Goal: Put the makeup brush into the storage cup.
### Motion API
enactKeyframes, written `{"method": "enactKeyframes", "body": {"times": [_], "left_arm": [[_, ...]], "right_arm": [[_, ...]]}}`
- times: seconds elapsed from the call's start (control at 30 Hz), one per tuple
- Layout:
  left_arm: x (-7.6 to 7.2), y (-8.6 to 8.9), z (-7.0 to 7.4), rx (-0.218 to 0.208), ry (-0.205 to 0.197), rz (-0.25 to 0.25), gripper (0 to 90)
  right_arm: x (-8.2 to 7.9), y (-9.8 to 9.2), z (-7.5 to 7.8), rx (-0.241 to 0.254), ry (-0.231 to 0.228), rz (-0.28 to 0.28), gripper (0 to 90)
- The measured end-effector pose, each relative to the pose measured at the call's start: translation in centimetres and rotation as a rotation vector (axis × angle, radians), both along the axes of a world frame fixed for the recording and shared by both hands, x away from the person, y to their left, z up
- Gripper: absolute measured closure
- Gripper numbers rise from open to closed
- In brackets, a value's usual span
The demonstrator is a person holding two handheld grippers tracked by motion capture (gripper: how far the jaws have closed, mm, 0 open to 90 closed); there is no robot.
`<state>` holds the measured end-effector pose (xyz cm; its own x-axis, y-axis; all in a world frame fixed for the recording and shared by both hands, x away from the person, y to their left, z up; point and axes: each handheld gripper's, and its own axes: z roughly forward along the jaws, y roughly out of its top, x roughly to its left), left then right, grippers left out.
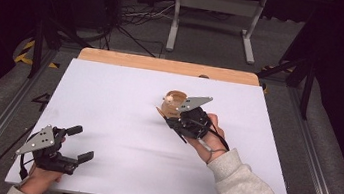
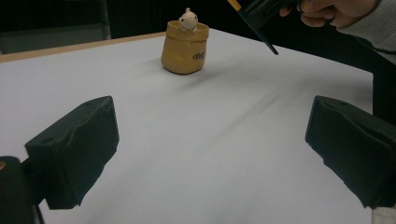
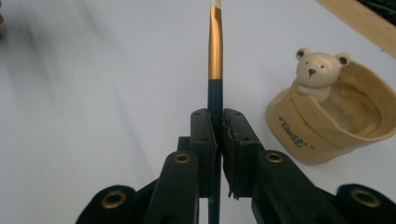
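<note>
The right gripper (image 3: 217, 126) is clamping a paintbrush (image 3: 215, 56) beside the bear pot (image 3: 327, 116). The left gripper (image 2: 210, 154) is resting with jaws wide (holding nothing).

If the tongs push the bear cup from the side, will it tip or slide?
The cup looks squat, with a broad base, so it would probably slide. It seems like glazed ceramic: likely heavy, slippery and breakable. The bear on the rim may chip.

overhead view faces forward; both gripper views share the bear pot (image 2: 185, 47).
</note>
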<state>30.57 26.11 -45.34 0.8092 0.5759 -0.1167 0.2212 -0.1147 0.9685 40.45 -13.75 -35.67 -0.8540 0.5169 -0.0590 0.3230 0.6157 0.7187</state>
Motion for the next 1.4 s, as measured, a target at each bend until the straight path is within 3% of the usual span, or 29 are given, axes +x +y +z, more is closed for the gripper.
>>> {"method": "enactKeyframes", "body": {"times": [0.27, 0.7, 0.97, 1.07, 1.2, 1.4], "left_arm": [[0.0, 0.0, 0.0, 0.002, 0.000, 0.001, 3.4], [0.0, 0.0, 0.0, 0.006, 0.002, 0.001, 3.5], [0.0, 0.0, 0.0, 0.007, 0.002, 0.001, 3.5], [0.0, 0.0, 0.0, 0.007, 0.001, 0.001, 3.5], [0.0, 0.0, 0.0, 0.008, 0.002, 0.001, 3.5], [0.0, 0.0, 0.0, 0.007, 0.001, 0.002, 3.5]], "right_arm": [[-0.3, -0.8, 0.5, 0.101, -0.072, -0.035, 83.4], [-0.5, -1.7, 0.9, 0.243, -0.150, -0.114, 83.4], [-0.5, -1.9, 1.3, 0.280, -0.188, -0.151, 83.4], [-0.5, -2.1, 1.7, 0.315, -0.233, -0.177, 83.4], [-0.4, -2.2, 1.9, 0.344, -0.254, -0.197, 83.4], [0.2, -2.1, 2.1, 0.352, -0.268, -0.214, 83.4]]}}
